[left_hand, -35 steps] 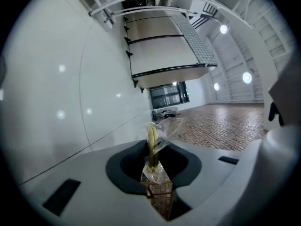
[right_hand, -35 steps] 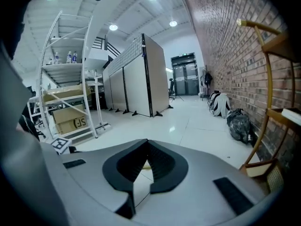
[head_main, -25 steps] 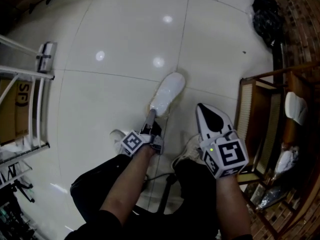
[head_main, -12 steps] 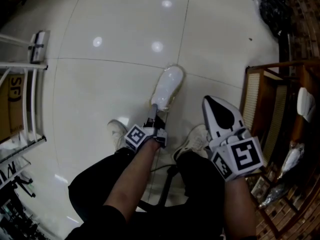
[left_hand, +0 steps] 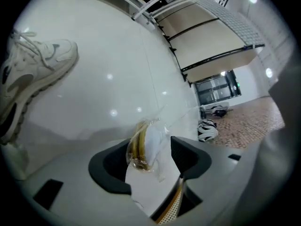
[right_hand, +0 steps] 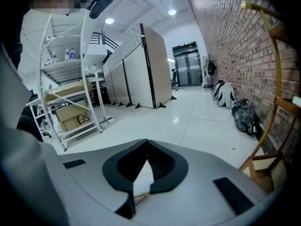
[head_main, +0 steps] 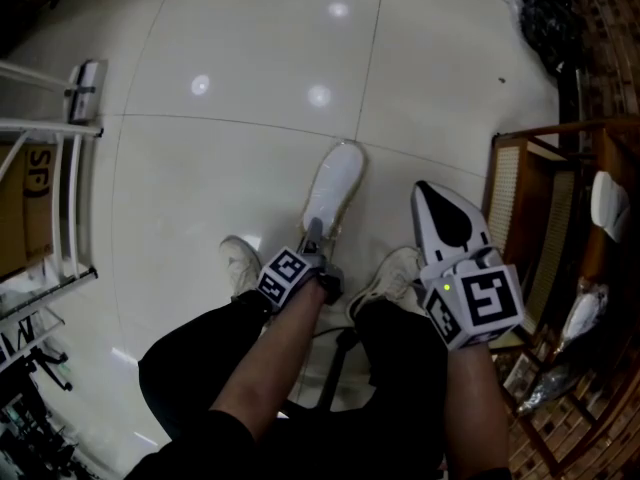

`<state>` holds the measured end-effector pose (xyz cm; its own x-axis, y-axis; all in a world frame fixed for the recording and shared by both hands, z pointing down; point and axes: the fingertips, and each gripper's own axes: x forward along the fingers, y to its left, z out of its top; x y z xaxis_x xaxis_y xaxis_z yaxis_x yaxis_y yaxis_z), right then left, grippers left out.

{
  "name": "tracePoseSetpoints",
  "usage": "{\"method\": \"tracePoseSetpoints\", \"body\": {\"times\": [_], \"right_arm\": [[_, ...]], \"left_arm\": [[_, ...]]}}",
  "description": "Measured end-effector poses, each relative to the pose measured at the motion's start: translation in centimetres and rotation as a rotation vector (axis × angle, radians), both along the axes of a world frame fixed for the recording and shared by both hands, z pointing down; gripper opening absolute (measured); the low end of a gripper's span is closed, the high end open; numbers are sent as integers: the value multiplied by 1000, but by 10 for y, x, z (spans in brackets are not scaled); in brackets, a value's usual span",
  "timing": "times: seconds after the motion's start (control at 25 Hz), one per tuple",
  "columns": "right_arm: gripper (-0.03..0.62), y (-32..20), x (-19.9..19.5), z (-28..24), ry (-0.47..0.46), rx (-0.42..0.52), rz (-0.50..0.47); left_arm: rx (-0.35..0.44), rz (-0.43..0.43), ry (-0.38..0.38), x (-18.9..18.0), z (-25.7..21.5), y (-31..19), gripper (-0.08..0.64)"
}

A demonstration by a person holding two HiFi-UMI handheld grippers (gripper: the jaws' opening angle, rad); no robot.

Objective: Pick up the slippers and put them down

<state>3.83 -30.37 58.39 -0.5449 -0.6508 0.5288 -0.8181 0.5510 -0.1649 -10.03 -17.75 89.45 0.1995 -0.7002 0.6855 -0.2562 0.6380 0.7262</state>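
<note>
A white slipper (head_main: 335,188) in clear plastic lies lengthwise on the pale tiled floor, toe pointing away from me. Its heel end (left_hand: 146,147) with tan edging sits between the jaws of my left gripper (head_main: 314,236), which tilts down at it. Those jaws are opening, and there is a gap at the pads (left_hand: 188,157). My right gripper (head_main: 428,196) hovers to the right of the slipper, above my right foot. In the right gripper view its fingertips (right_hand: 147,145) meet, and I see nothing held between them.
My two white sneakers (head_main: 240,263) (head_main: 392,273) stand just behind the slipper. A white metal rack with a cardboard box (head_main: 50,168) is at the left. A wooden rack (head_main: 515,208) with white packaged items (head_main: 606,203) is at the right, a black bag (head_main: 545,23) beyond it.
My left gripper has sunk toward the floor and tipped downward with the slipper. The slipper now lies on the tiles and the jaws have spread. The right gripper has stayed put.
</note>
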Motion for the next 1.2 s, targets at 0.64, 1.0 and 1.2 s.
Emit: {"method": "tracePoseSetpoints", "body": {"times": [0.64,1.0,1.2], "right_arm": [[11,-1,-6,18,116,-6,19],[10,20,-10,8,174,50,-8],[11,34,-5,-16,166,118,13]], "left_arm": [[-292,347,-363,-12,-56,-25,281],[12,492,-595,-46,-199,-65,207],[239,522,-708,-80,-276,-63,19]]}}
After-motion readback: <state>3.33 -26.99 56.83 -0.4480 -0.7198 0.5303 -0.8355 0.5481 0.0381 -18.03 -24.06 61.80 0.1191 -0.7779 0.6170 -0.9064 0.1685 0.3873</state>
